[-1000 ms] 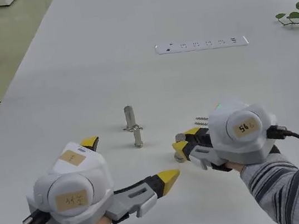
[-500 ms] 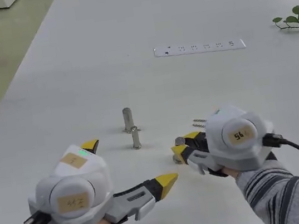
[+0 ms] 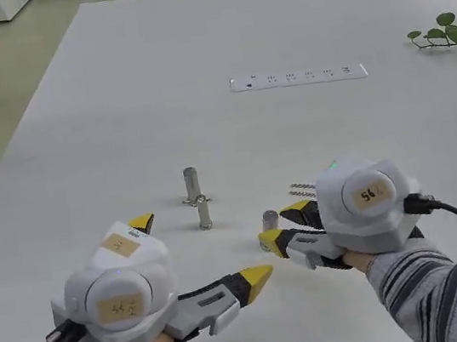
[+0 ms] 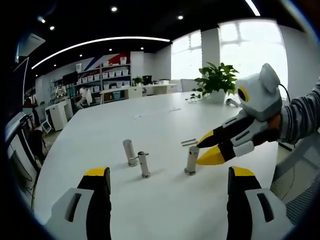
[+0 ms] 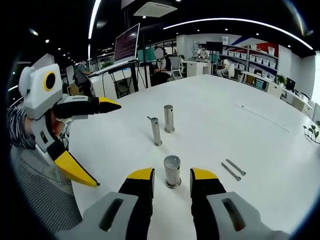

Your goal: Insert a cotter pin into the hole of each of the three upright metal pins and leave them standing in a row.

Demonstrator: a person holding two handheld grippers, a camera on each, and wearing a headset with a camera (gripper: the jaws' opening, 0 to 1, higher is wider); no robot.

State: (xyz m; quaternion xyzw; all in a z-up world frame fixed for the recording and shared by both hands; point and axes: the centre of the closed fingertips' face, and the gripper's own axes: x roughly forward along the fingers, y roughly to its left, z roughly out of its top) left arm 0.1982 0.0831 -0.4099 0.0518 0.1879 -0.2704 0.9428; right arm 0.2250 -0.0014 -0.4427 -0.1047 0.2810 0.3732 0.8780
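Observation:
Three upright metal pins stand on the white table: a far one [image 3: 192,183], a middle one [image 3: 204,212] with a cotter pin through its top, and a third [image 3: 270,219] to the right. My right gripper [image 3: 284,224] is open, and its yellow fingertips straddle the third pin [image 5: 172,171] with a small gap on each side. Two loose cotter pins [image 3: 302,187] lie just beyond it. Nearer me on the left, my left gripper [image 3: 199,248] is open wide with nothing in it, and it faces the pins [image 4: 144,164].
A white power strip [image 3: 298,78] lies farther back on the table. A green plant [image 3: 448,25] sits at the far right edge. Bare tabletop [image 3: 120,135] spreads around the pins. A cable trails from each gripper toward me.
The right gripper's jaws stand a little wider and lower around the third pin, which now shows more plainly. The left gripper has hardly moved. The head camera has shifted slightly.

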